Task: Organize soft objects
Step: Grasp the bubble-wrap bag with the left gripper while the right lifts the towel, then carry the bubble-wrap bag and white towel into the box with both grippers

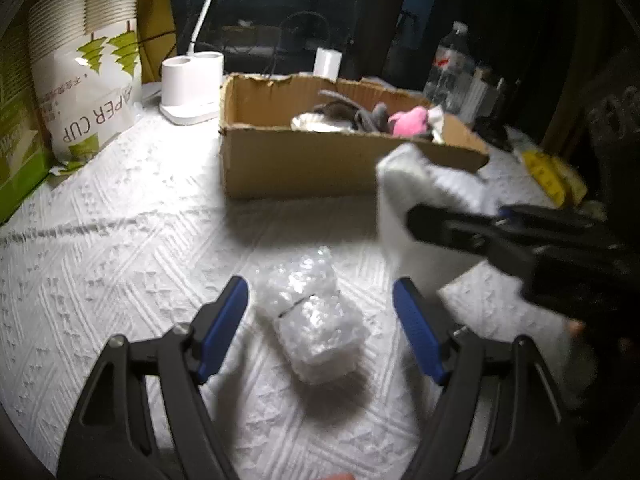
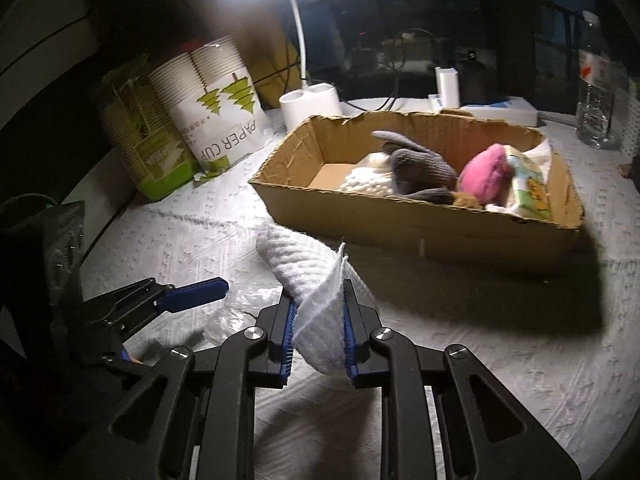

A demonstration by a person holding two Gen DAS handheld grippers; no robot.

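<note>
Right tongs (image 2: 318, 334) pinch my white cloth (image 2: 308, 276); the cardboard box (image 2: 420, 224) lies ahead, slightly right. Left tongs (image 1: 320, 316) gape wide around the bubble-wrap bundle (image 1: 316, 320).

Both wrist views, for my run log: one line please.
right hand-held gripper: shut on white quilted cloth | left hand-held gripper: open over bubble-wrap bundle

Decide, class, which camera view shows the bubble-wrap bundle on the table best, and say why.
The left wrist view. The bubble-wrap bundle lies whole and centred between the open left gripper fingers. In the right wrist view only a shiny sliver shows, behind the right gripper and its white cloth.
</note>
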